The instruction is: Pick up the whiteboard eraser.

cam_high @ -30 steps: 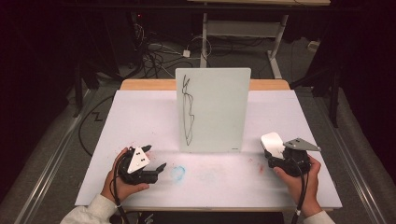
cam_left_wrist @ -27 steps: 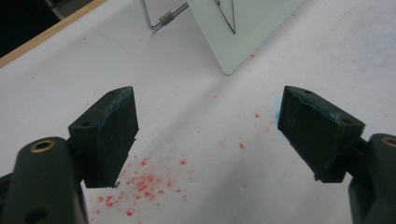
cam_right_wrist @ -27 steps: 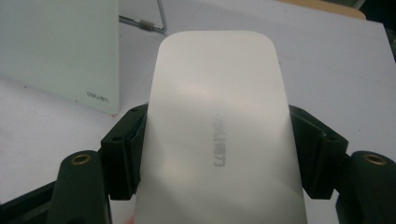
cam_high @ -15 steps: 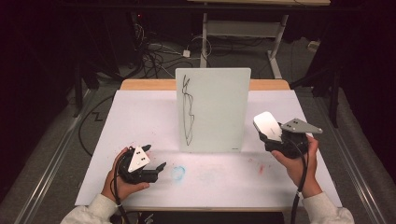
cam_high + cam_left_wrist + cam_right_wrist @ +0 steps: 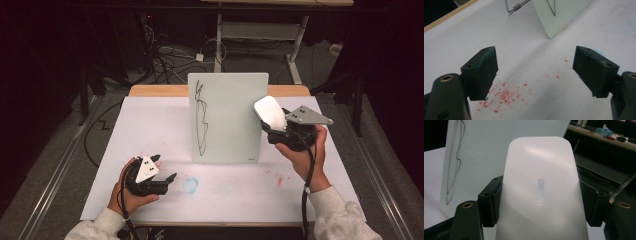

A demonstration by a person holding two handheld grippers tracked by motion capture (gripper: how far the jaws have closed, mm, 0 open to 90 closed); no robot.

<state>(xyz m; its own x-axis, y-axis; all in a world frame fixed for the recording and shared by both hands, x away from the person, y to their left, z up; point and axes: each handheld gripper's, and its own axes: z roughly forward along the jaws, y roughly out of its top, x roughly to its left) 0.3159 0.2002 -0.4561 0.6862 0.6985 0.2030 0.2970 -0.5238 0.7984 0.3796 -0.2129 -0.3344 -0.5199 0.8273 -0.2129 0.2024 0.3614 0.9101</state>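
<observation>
Now the right gripper (image 5: 272,127) sits higher in the high view than a second ago: it has climbed from the lower right of the white table (image 5: 150,125) to the right edge of the upright whiteboard (image 5: 227,117), carrying the white eraser (image 5: 270,111) with it. Its jaws are closed on the eraser's two long sides, as the right gripper view confirms, with the eraser (image 5: 541,192) filling the centre of that frame and the whiteboard (image 5: 481,150) just behind it. This rise probably means the eraser is being brought up to wipe the board, whose black scribble (image 5: 201,117) runs down its left portion, untouched so far. The eraser is a flat, rounded-rectangular block, smooth and pale, with a faint grey printed mark along its middle. Meanwhile the left gripper (image 5: 162,172) has kept its place at the lower left of the high view, low over the table; its jaws stand wide apart with nothing between them in the left gripper view. Red specks (image 5: 504,96) dot the table beneath them, and a faint blue smudge (image 5: 190,185) lies just to the right.
</observation>
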